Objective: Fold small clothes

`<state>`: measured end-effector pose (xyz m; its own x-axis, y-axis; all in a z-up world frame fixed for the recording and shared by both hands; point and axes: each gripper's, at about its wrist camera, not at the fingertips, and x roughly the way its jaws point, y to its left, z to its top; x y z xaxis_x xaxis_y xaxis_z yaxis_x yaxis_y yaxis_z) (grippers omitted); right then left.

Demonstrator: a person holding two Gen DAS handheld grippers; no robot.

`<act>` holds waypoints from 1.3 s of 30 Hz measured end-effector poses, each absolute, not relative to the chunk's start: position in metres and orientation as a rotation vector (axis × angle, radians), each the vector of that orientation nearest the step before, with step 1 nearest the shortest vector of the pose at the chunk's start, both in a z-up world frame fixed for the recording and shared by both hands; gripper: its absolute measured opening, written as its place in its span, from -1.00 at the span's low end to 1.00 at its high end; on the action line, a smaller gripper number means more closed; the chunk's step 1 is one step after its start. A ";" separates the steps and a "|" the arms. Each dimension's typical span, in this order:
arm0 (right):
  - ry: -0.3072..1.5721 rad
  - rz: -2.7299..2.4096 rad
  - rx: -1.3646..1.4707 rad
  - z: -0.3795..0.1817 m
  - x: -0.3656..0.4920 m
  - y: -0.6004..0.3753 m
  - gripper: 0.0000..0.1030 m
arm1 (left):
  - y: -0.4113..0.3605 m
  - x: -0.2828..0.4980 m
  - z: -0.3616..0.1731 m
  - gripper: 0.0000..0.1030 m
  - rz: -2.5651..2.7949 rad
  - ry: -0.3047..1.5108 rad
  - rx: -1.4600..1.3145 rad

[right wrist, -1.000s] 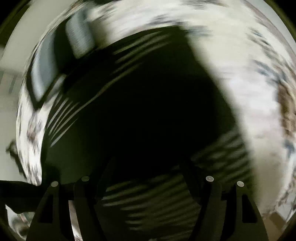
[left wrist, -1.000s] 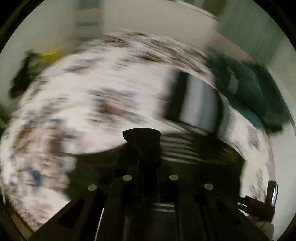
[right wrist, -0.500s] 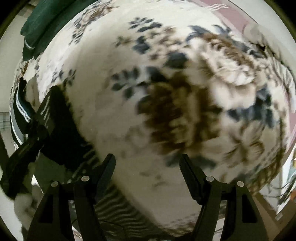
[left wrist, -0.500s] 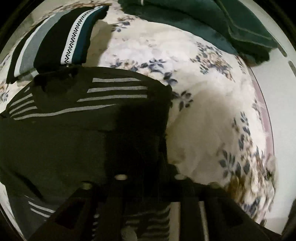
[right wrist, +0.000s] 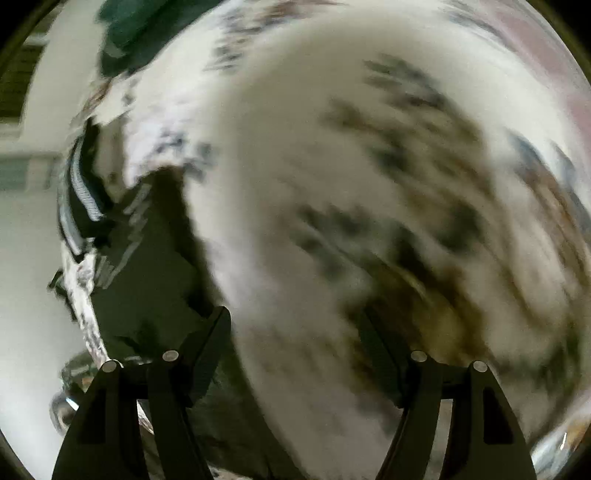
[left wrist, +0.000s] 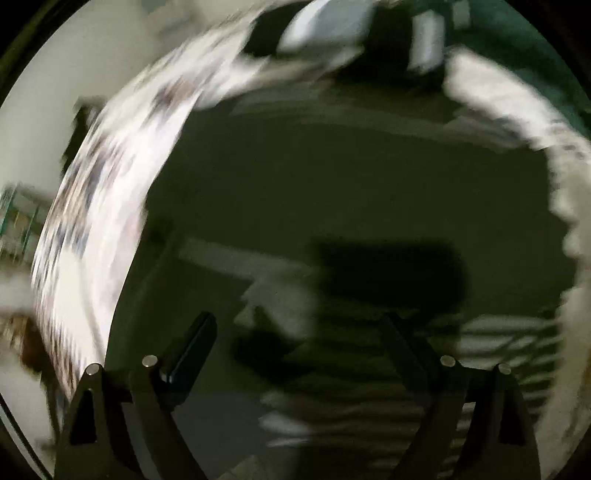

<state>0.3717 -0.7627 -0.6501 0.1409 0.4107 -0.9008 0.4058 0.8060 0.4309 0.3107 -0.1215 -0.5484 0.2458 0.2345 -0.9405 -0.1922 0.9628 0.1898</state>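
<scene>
A white floral-printed bedspread (right wrist: 314,184) fills most of both blurred views, with pale walls (right wrist: 29,295) beyond its edge. On it lies the dark striped garment (left wrist: 332,192), spread flat beneath the left gripper (left wrist: 299,332), whose jaws stand wide apart and empty. The right gripper (right wrist: 295,325), equally spread, hangs over bare bedspread, the garment at its left. A dark green cloth (right wrist: 129,33) lies at the far edge.
</scene>
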 end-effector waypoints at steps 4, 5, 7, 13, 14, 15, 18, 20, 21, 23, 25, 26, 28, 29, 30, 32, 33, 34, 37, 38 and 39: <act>1.470 0.130 0.666 -0.685 0.471 -0.717 0.42 | -0.094 0.293 -0.586 0.90 0.349 1.357 0.006; 1.478 0.147 0.673 -0.694 0.492 -0.707 0.42 | -0.089 0.292 -0.593 1.00 0.348 1.359 -0.010; 1.493 0.177 0.712 -0.708 0.522 -0.689 0.42 | -0.082 0.293 -0.604 1.00 0.340 1.349 -0.057; 1.629 0.183 0.668 -0.739 0.556 -0.643 -0.87 | -0.077 0.294 -0.607 1.00 0.333 1.295 -0.090; 1.610 0.141 0.632 -0.731 0.558 -0.645 -0.90 | -0.078 0.294 -0.605 1.00 0.330 1.300 -0.085; 1.565 0.087 0.588 -0.717 0.560 -0.651 -0.91 | -0.079 0.294 -0.603 1.00 0.327 1.310 -0.084; 1.504 -0.029 0.569 -0.706 0.569 -0.670 -0.92 | -0.081 0.294 -0.593 1.00 0.315 1.330 -0.094; 1.538 -0.064 0.565 -0.717 0.575 -0.667 -0.92 | -0.085 0.293 -0.583 1.00 0.293 1.334 -0.093; 1.566 -0.047 0.534 -0.723 0.578 -0.658 -0.92 | -0.086 0.291 -0.581 1.00 0.284 1.335 -0.083; 1.588 -0.038 0.564 -0.724 0.578 -0.653 -0.90 | -0.087 0.282 -0.575 1.00 0.265 1.332 -0.066; 1.609 -0.002 0.667 -0.714 0.570 -0.657 -0.72 | -0.085 0.273 -0.567 1.00 0.239 1.328 -0.061; 1.609 0.008 0.703 -0.703 0.562 -0.661 -0.40 | -0.086 0.269 -0.563 1.00 0.226 1.326 -0.060; 1.583 0.013 0.704 -0.670 0.537 -0.669 0.02 | -0.087 0.258 -0.553 1.00 0.192 1.326 -0.052; 1.584 0.010 0.683 -0.653 0.521 -0.672 0.03 | -0.090 0.251 -0.546 1.00 0.166 1.322 -0.049; 1.596 0.009 0.668 -0.636 0.501 -0.677 0.03 | -0.093 0.244 -0.540 1.00 0.140 1.319 -0.044; 1.620 -0.004 0.647 -0.614 0.463 -0.686 0.03 | -0.102 0.229 -0.529 1.00 0.074 1.320 -0.029; 1.639 -0.005 0.644 -0.606 0.441 -0.692 0.05 | -0.106 0.224 -0.525 1.00 0.042 1.324 -0.024; 1.652 0.002 0.643 -0.602 0.423 -0.702 0.07 | -0.113 0.215 -0.522 1.00 0.006 1.329 -0.019; 1.692 0.012 0.627 -0.603 0.363 -0.723 0.08 | -0.147 0.183 -0.517 1.00 -0.082 1.349 -0.010; 1.706 0.012 0.626 -0.607 0.346 -0.727 0.08 | -0.162 0.172 -0.517 1.00 -0.098 1.355 -0.007; 1.720 0.011 0.629 -0.614 0.330 -0.732 0.08 | -0.177 0.162 -0.518 1.00 -0.117 1.366 -0.004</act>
